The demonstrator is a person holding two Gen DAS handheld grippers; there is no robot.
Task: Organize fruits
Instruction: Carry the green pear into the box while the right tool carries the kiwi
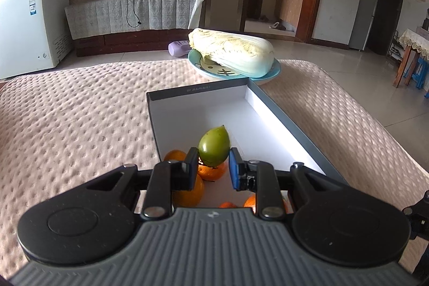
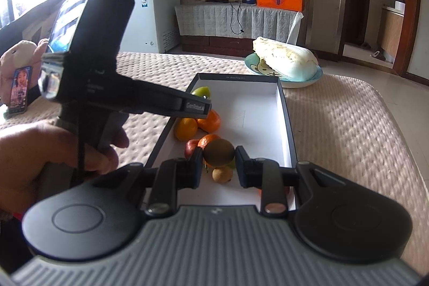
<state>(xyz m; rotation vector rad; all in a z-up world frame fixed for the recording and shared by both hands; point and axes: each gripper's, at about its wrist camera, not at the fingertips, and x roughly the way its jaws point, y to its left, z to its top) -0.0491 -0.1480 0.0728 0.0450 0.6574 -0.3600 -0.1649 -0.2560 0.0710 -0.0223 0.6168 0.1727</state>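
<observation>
Two fruits are held at once over the shallow grey-walled box [image 2: 284,109] on the quilted cover [image 1: 69,109]: a green pointed fruit [image 1: 214,146] is clamped between the pads of the left gripper [image 1: 213,169], and a brown kiwi [image 2: 219,152] is pinched between the pads of the right gripper [image 2: 218,165]. Both pairs of jaws are drawn narrow, closed on their fruit. The step in hand is judged to be the setting down of these fruits inside the box. To do it well, each fruit should be lowered until it rests on the white floor before the jaws are eased apart, so that it is not dropped and sent rolling; a bare patch should be chosen, since the near end is already crowded with oranges [image 2: 209,121], a reddish fruit [image 2: 191,146] and a small tan one [image 2: 222,174]. The far half of the box is bare, and it would be the safer place. The green fruit is seen to be smooth and glossy, with a small tip at its top; the kiwi is dull, oval and evenly brown. A plate [image 1: 276,69] bearing a cabbage [image 1: 233,51] stands just beyond the box and need not be disturbed.
</observation>
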